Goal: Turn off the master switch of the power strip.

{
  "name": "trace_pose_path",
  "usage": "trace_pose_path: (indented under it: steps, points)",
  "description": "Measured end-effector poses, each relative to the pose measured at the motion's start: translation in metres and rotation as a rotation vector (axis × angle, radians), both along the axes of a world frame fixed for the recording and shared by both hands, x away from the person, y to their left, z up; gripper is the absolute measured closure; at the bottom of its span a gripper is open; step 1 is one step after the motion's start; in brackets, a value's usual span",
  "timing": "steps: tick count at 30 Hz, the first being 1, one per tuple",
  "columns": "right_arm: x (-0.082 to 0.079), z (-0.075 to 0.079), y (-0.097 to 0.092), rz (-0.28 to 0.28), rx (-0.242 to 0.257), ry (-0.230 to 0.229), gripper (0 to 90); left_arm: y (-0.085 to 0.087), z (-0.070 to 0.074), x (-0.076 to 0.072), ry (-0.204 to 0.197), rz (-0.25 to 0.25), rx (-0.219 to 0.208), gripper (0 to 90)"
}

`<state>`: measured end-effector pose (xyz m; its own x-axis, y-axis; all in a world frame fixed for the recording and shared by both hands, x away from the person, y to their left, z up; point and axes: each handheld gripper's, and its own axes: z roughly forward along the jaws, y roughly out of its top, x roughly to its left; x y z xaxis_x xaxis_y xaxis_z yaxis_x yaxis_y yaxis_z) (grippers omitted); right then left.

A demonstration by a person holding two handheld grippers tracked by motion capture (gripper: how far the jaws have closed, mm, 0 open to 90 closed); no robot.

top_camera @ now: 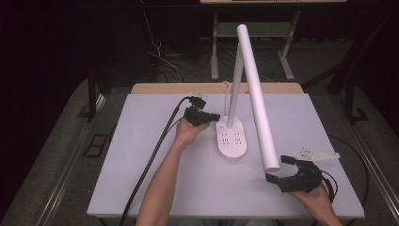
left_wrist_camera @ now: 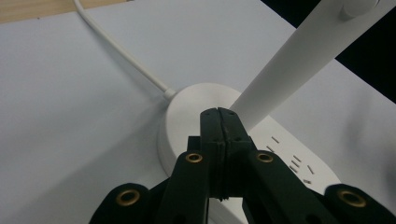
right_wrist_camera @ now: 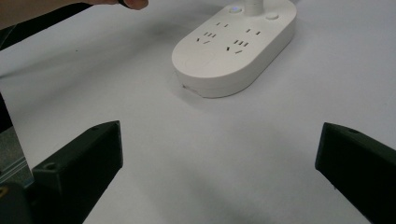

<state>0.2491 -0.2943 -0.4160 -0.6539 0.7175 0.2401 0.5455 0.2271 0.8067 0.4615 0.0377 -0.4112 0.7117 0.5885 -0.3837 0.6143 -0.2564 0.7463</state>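
Lamp base sits mid-table, socket slots on top; left gripper at its rear end by the stem, jaws pressed together, empty. Right gripper spread wide, well apart.

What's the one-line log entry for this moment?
left gripper: shut, empty, at lamp base | right gripper: open, empty | lamp head: folded down

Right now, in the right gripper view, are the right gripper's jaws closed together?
No. The right gripper has its two black jaws standing far apart, with bare white table between them.
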Motion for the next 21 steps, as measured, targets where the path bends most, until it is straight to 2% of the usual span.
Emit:
trace_pose_path:
  steps: [7,8,9,11,21]
  points:
    - [0.000,0.000,0.000,0.002,0.000,0.001,0.1,-0.006,-0.009,-0.001,0.013,-0.010,0.013,89.3]
    - [0.000,0.000,0.000,0.002,0.000,0.000,0.1,-0.008,-0.010,-0.001,0.014,-0.007,0.002,89.3]
    - [0.000,0.000,0.000,0.001,0.001,0.000,0.1,-0.008,-0.012,-0.001,0.015,-0.022,0.016,89.2]
    - [0.000,0.000,0.000,0.002,0.002,0.001,0.1,-0.009,-0.014,-0.001,0.017,-0.027,0.017,89.3]
    - [0.000,0.000,0.000,0.005,0.003,0.001,0.1,-0.013,-0.022,0.000,0.036,-0.014,0.021,89.2]
